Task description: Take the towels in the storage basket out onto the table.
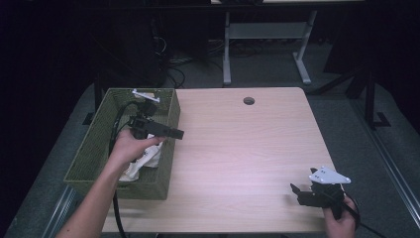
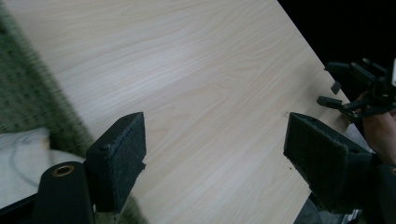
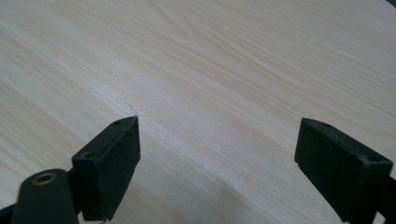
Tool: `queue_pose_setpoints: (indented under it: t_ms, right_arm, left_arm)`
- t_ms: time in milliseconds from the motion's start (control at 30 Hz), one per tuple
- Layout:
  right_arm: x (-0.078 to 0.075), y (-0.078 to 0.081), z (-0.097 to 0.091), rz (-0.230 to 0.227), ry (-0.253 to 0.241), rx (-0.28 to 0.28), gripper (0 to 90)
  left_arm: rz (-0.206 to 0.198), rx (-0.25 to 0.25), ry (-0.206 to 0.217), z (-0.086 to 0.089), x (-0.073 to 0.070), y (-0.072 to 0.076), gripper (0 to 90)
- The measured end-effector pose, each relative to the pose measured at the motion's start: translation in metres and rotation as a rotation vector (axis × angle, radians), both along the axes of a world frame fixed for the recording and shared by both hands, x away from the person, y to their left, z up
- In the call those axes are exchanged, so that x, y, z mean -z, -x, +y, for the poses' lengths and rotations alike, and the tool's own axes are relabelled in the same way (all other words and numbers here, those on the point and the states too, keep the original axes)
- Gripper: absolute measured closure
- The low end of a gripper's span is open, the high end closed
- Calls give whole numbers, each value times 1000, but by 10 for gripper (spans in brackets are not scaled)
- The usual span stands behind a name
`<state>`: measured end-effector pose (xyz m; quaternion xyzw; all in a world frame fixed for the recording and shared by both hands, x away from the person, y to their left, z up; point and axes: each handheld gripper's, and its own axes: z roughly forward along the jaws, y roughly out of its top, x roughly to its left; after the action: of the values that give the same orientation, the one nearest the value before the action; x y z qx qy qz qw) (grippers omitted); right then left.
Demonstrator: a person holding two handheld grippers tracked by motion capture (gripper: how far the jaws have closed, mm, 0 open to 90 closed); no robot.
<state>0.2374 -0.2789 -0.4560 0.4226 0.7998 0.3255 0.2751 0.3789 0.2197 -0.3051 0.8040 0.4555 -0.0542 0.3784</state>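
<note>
High view: the left gripper (image 1: 171, 132) hangs at the green basket (image 1: 94, 153) rim, jaws open and empty like the right gripper's (image 1: 302, 193), so next it likely dips for the white cloth (image 1: 143, 161).

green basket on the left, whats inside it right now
In the green basket lies a crumpled white cloth, near its front end. The person's left hand and the left gripper above it cover part of the cloth and the basket floor, so anything beneath stays hidden.

No readable text, labels, brands or numbers anywhere: nothing printed on the green basket (image 1: 99, 148), the white cloth (image 1: 143, 161) in it, the wooden table (image 1: 237, 148), or either gripper.
</note>
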Motion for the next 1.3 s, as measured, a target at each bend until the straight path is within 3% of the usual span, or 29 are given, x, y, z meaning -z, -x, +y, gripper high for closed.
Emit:
queue_pose_setpoints:
  t_ms: [100, 200, 300, 400, 600, 767, 900, 1000, 1267, 1300]
  right_arm:
    - [0, 1, 0, 4, -2, -1, 139]
    - [0, 1, 0, -2, 0, -4, 139]
    - [0, 0, 0, -1, 1, -5, 139]
    - [-1, 0, 0, -1, 2, 0, 139]
    - [-1, 1, -2, -5, -2, 6, 139]
    - [-1, 1, -1, -4, -4, 5, 139]
    - [-1, 1, -2, -5, -2, 5, 139]
    - [-1, 1, -2, -2, -5, 8, 139]
    - [-1, 1, -2, -5, -4, 5, 139]
    - [-1, 1, -2, -5, -4, 6, 139]
  left_arm:
    - [6, -37, -10, 16, 3, -3, 217]
    - [15, -83, 24, 37, 6, -5, 214]
    - [23, -129, 4, 53, 9, -7, 212]
    - [21, -167, -47, 65, 14, -7, 207]
    - [46, -221, -101, 85, 26, -7, 208]
    - [80, -263, -196, 99, 42, -9, 213]
    - [131, -287, -224, 105, 56, -12, 216]
    - [156, -281, -271, 106, 64, -14, 216]
    - [187, -273, -357, 97, 80, -16, 223]
    - [188, -270, -388, 96, 82, -16, 224]
